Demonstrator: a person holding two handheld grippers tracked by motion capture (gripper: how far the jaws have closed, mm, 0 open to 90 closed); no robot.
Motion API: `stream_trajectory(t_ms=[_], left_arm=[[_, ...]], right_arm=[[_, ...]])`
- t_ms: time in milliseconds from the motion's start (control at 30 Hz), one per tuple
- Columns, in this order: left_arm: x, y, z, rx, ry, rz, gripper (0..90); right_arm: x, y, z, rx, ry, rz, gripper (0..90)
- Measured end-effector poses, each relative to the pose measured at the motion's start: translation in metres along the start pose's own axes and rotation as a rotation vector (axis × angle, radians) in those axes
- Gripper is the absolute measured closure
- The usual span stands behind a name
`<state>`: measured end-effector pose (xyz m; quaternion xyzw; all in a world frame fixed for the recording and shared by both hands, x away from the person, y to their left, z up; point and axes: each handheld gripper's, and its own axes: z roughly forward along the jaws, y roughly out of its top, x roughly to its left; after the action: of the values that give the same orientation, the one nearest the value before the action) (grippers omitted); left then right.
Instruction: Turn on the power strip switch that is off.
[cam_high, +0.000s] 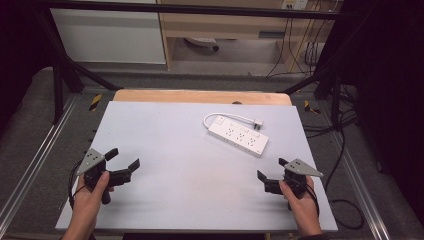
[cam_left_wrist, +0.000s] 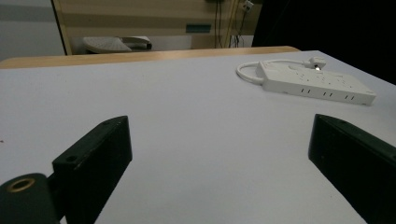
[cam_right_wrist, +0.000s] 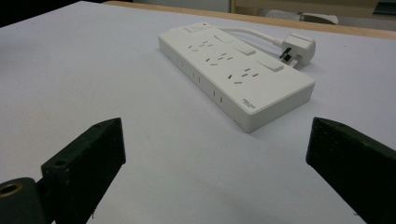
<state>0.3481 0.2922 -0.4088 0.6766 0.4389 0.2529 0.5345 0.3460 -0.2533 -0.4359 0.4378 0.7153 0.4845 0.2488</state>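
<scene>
High view gives us the white plastic power strip (cam_high: 238, 134) lying flat on the pale grey table (cam_high: 165, 150), right of centre toward the far side, its short white cable (cam_high: 225, 116) looped round to the plug (cam_high: 258, 122). It looks rigid, light and smooth, so a grip across its narrow width near the near end should hold best; the cable would flop. Nearest to it, the right gripper (cam_high: 270, 176) hovers with jaws spread wide, nothing between them. Over at the near left, the left gripper (cam_high: 123, 163) likewise gapes empty.
</scene>
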Motion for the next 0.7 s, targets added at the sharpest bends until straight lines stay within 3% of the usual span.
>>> stream_trajectory(t_ms=[367, 400, 700], left_arm=[[0.002, 0.001, 0.001, -0.004, -0.010, 0.003, 6.2], [0.002, 0.001, 0.001, -0.011, -0.015, -0.002, 6.2], [0.004, 0.004, 0.003, -0.018, -0.045, 0.010, 6.6]], right_arm=[[0.001, 0.002, -0.001, 0.006, 0.006, 0.015, 5.0], [0.000, 0.004, -0.003, -0.009, 0.012, 0.031, 4.7], [0.006, 0.015, -0.006, -0.009, 0.046, 0.023, 4.5]])
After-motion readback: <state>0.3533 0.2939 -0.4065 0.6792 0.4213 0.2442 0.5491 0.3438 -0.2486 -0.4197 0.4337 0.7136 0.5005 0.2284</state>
